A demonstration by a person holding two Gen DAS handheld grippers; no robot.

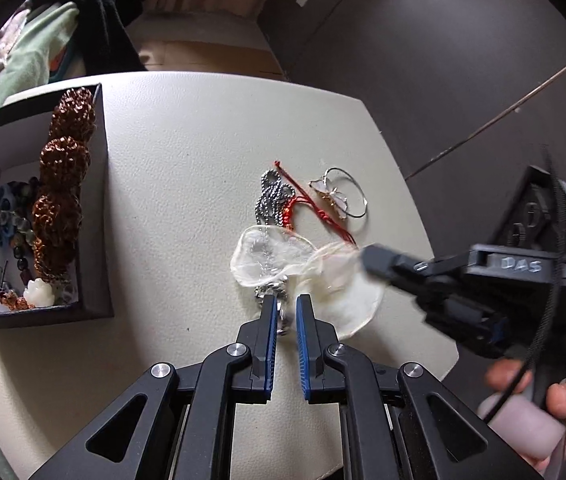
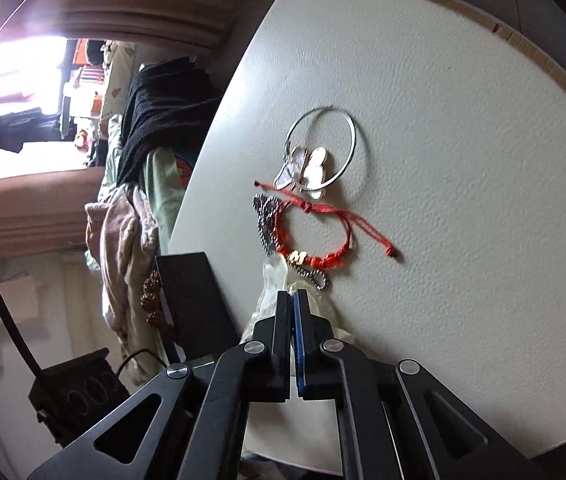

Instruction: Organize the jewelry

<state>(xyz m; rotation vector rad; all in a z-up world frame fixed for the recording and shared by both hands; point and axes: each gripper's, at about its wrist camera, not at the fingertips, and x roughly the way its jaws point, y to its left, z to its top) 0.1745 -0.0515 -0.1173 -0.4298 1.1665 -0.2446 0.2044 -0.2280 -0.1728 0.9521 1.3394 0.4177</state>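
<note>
We see a pale counter (image 1: 187, 168) with a dark box (image 1: 95, 264) at its left edge; inside the box lie brown knobbly beads (image 1: 65, 184), dark beads (image 1: 11, 216) and a small white flower piece (image 1: 39, 294). Near the counter's right edge lies a clear plastic bag (image 1: 283, 264), crumpled, with a silver ball chain (image 1: 273, 196) partly under it. Our left hand-held gripper (image 1: 286, 310) points down at the bag's near edge, jaws nearly together on something silvery at the bag's edge; what exactly it pinches we cannot tell. Our right hand-held gripper (image 2: 293, 300), held by a hand (image 1: 543, 400), comes in from the right edge, jaws pressed shut on the bag's film. Just beyond the bag lie a red cord bracelet (image 2: 315, 236) and a wire hoop (image 2: 323, 148) with a pale butterfly charm (image 2: 307, 168), touching each other.
</note>
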